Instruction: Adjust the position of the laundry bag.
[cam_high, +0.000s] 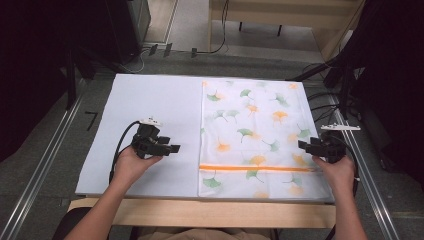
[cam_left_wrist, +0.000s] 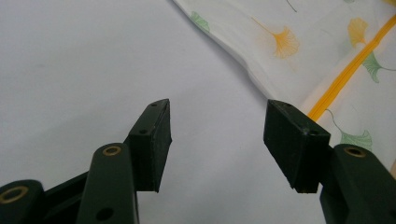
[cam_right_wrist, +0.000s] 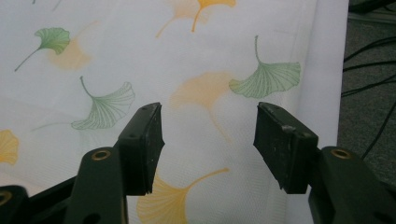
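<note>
Here, cloth position: the pillowcase (cam_high: 252, 135) lies flat on the right half of the table (cam_high: 150, 105), long axis running away from the person
nearer hand: right gripper (cam_high: 306, 146) at its right edge, spread, empty; left gripper (cam_high: 172, 148) just beside its left edge, spread, empty
look: white, ginkgo leaves, orange zip (cam_high: 255, 168) near the front

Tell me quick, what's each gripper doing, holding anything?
Left gripper: open, holding nothing, over the bare white table beside the leaf-print cloth.
Right gripper: open, holding nothing, above the cloth's right edge.
</note>
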